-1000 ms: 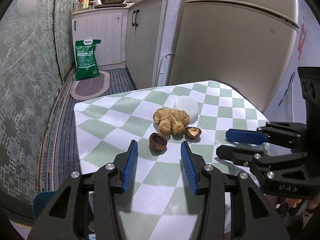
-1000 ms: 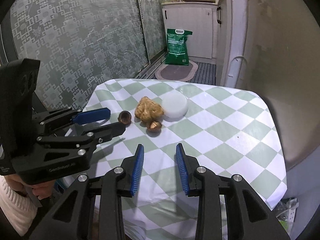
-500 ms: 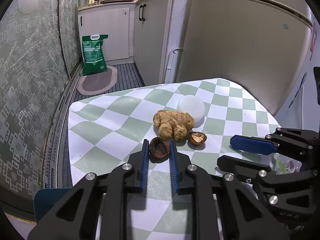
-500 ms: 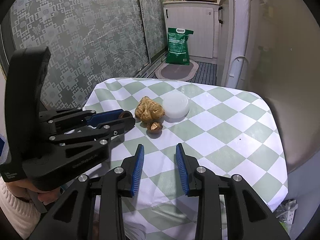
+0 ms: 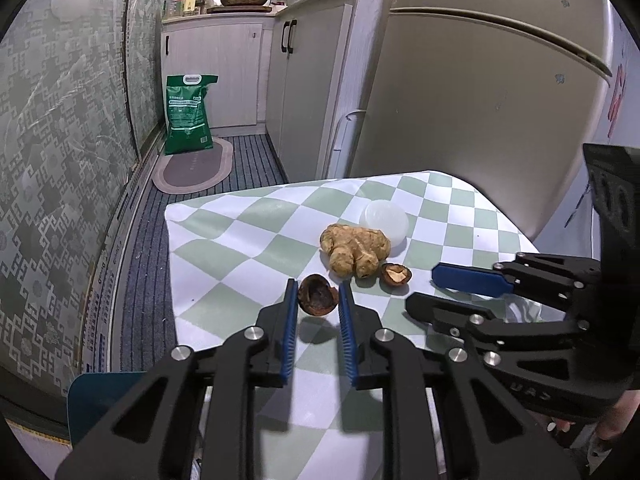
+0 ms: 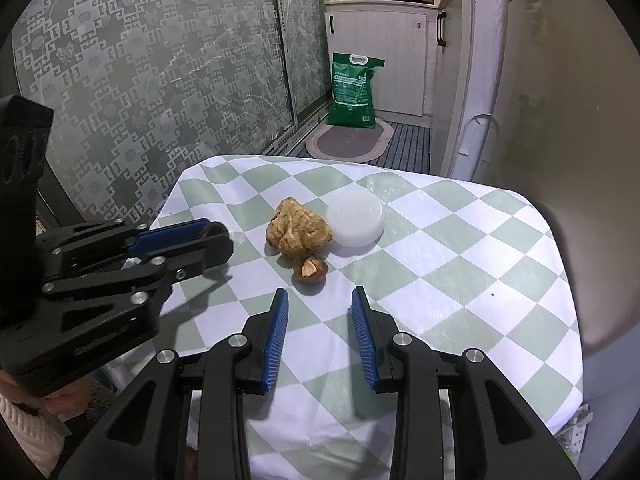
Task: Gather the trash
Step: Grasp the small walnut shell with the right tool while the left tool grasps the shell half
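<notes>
So the left tongs [image 5: 318, 300] have clamped onto one dark empty nutshell half [image 5: 317, 300], just below centre in the left wrist view. It looks lifted a touch off the counter [image 5: 240, 248], since there's a shadow right underneath it. From the right wrist view you can only see a sliver of that shell poking out at the left tongs' tip, middle left of the frame.

The right tongs [image 6: 320, 308] are parted a fair bit with nothing between them, hovering low centre over the checked cloth, pointing toward the second shell half [image 6: 309, 267], which has a bit of nut left inside.

Progress-wise I'd say it's early days: one piece grabbed, nothing visibly binned, and I can't make out a bin in either view.

Count on the counter:
- shell halves: two (one gripped, one lying just in front of the ginger)
- knobbly ginger root [image 6: 298, 230]: one
- white round lid [image 6: 355, 219]: one, touching the ginger's right side

Whether ginger and lid count as trash, can't say.
</notes>
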{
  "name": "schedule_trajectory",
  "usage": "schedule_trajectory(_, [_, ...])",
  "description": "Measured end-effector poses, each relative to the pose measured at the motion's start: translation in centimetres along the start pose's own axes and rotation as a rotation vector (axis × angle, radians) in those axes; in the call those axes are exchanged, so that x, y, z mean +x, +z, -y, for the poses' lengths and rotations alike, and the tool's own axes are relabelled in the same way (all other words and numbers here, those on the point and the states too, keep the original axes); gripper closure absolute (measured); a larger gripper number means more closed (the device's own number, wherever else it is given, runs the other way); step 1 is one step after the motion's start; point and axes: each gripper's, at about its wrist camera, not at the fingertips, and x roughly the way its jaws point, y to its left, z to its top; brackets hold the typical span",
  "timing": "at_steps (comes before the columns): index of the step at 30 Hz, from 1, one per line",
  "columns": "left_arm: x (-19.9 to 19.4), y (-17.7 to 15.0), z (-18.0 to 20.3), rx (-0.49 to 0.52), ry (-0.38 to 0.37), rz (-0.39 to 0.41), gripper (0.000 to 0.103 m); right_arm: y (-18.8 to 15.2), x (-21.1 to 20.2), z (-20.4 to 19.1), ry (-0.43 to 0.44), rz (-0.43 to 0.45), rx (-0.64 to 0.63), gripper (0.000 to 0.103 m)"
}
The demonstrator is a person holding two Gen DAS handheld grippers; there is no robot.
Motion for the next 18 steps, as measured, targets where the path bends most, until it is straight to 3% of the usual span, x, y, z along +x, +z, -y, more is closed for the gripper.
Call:
schedule_trajectory(8, [-1.7, -0.3, -1.3, 0.000, 0.004, 0.021, 0.081, 0.8, 1.3, -1.2, -0.015, -0.005, -0.022, 0.070])
schedule_trajectory(12, [-2.5, -0.4, -2.7, -0.025, 0.000, 0.029, 0.081, 1.5, 2.0, -1.5, -0.032, -0.006, -0.027, 0.082])
schedule_trajectory(18, [-3.8, -0.7, -4.7, -0.051, 0.001, 0.041, 0.081, 1.8, 2.1, -1.9, -0.050, -0.013, -0.025, 0.083])
